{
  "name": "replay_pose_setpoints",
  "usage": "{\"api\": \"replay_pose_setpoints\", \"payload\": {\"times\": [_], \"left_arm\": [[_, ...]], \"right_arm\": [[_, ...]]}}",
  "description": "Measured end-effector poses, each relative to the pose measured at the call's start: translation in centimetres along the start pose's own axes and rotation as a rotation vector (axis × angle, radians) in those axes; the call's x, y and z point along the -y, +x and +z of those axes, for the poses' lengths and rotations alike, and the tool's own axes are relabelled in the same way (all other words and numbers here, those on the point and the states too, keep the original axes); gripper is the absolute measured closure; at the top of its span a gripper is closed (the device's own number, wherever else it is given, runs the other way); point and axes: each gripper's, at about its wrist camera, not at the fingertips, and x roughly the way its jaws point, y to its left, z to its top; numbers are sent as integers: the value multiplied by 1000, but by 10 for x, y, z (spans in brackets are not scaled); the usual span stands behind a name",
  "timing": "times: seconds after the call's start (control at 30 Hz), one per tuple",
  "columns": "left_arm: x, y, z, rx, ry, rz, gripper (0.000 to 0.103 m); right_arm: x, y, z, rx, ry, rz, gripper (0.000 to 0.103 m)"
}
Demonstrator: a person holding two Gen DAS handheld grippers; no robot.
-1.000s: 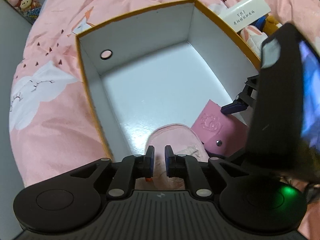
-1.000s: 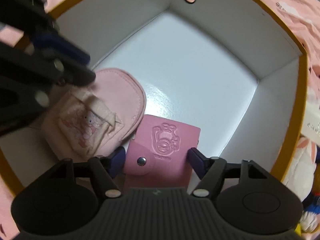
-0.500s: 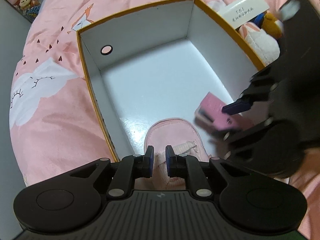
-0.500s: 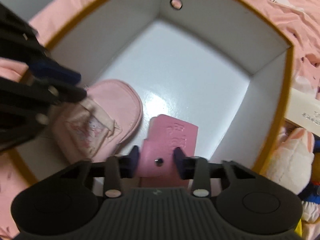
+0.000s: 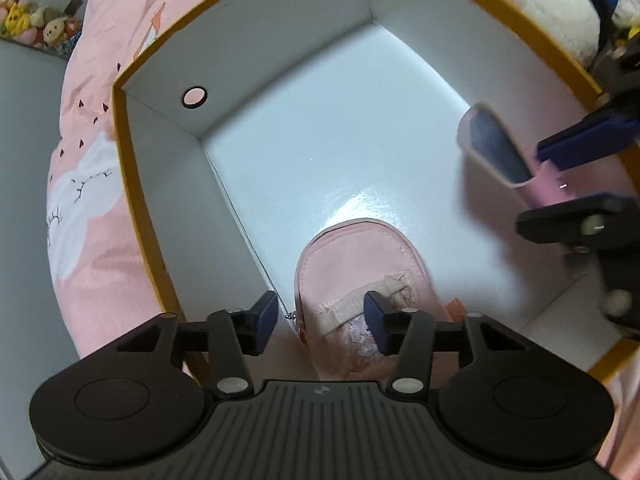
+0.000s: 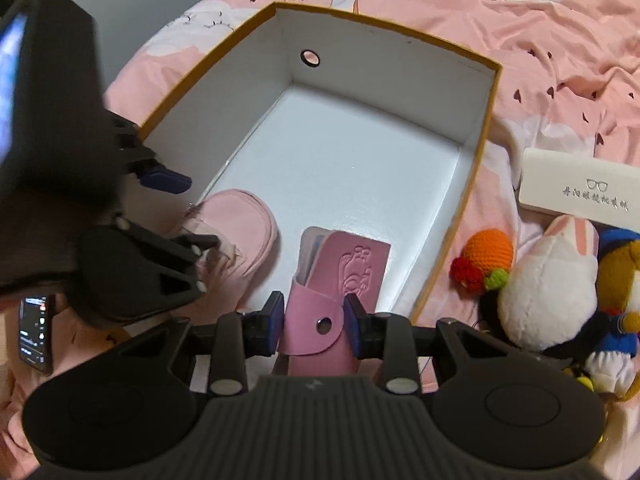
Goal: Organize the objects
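While clamped in right gripper (image 6: 313, 326) at snap-flap end, pink card holder (image 6: 340, 276) hangs above white box (image 6: 400, 92), near-right; light, floppy leatherette. Left gripper (image 5: 320, 318) open over pink pouch (image 5: 360, 264).

One open box (image 6: 486, 120), white inside with an orange-yellow rim, resting on one bed with a pink printed cover (image 6: 540, 32). One round hole (image 6: 310, 57) in the box's far wall. Two pink items at the box: one pale pink pouch (image 6: 244, 216) on its floor and one darker pink snap case (image 6: 340, 276) with an embossed figure. Two claws: the left claw (image 5: 322, 320) and the right claw (image 6: 313, 326). Beside the box, one white glasses case (image 6: 580, 188) with printed spectacles, one orange crocheted toy (image 6: 488, 250), and one white rabbit plush (image 6: 548, 284); further plush toys at the right edge are too cut off to count. One phone (image 6: 34, 332) at the lower left.
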Motion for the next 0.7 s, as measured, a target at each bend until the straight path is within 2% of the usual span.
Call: {"api": "replay_pose_setpoints", "payload": {"times": [0.1, 0.23, 0.27, 0.3, 0.33, 0.4, 0.5, 0.6, 0.7], "left_arm": [[5, 9, 0, -37, 41, -13, 27], [7, 10, -1, -31, 35, 10, 30], [6, 8, -2, -28, 37, 14, 41], [4, 5, -2, -19, 33, 19, 74], [0, 4, -3, -30, 15, -25, 94], [-7, 5, -5, -55, -9, -142, 94], [-6, -5, -11, 20, -4, -153, 95], [-15, -18, -13, 67, -59, -230, 96], [-21, -29, -14, 102, -89, -264, 96]], "right_arm": [[3, -5, -2, 22, 16, 19, 69], [5, 3, 1, 38, 25, 56, 69], [5, 3, 1, 42, 22, 58, 69], [6, 2, 0, 45, 23, 60, 69], [7, 2, 0, 48, 24, 64, 69], [8, 9, 3, 47, 34, 71, 69], [14, 15, 3, 54, 42, 99, 69], [18, 15, 2, 57, 51, 117, 69], [21, 11, 2, 64, 64, 132, 69]]}}
